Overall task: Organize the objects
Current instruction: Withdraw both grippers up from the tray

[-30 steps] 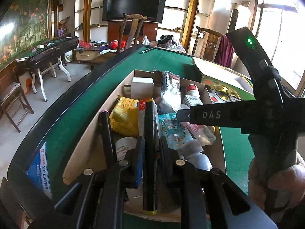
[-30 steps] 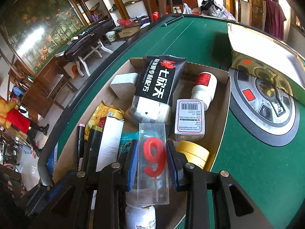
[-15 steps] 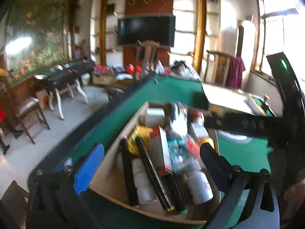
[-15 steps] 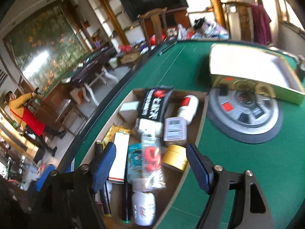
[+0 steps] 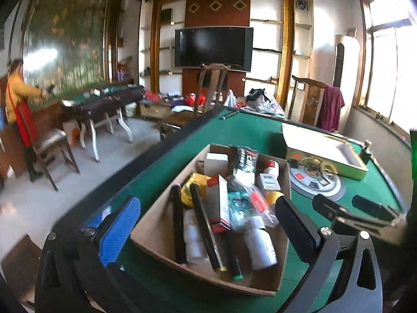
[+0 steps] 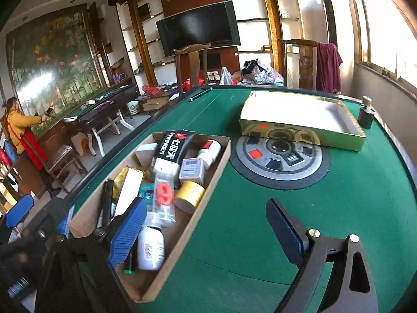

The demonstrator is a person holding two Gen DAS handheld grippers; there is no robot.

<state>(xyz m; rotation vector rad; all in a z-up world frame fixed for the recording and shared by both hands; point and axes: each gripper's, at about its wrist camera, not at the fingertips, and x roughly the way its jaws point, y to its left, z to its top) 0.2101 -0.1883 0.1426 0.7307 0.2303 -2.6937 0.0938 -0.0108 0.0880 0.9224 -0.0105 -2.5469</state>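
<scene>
A cardboard box point(image 5: 156, 224) point(image 6: 208, 182) on the green table holds several items: black pens point(image 5: 203, 229), a white bottle point(image 5: 260, 247) point(image 6: 151, 247), a clear case with a red number candle point(image 6: 164, 195), a yellow tape roll point(image 6: 189, 195) and a black packet point(image 6: 174, 146). My left gripper point(image 5: 208, 224) is open and empty, held above the box's near end. My right gripper point(image 6: 206, 227) is open and empty, above the box's right edge and the table.
A round control panel point(image 6: 278, 159) sits in the table's middle, with a gold-sided white tray point(image 6: 299, 114) behind it and a small dark bottle point(image 6: 366, 114) at the far right. A pen point(image 6: 199, 94) lies at the far edge. Chairs stand beyond the table.
Both grippers opened and drew back upward. The left let go of the black pen and the right let go of the candle case; both now lie in the box.
</scene>
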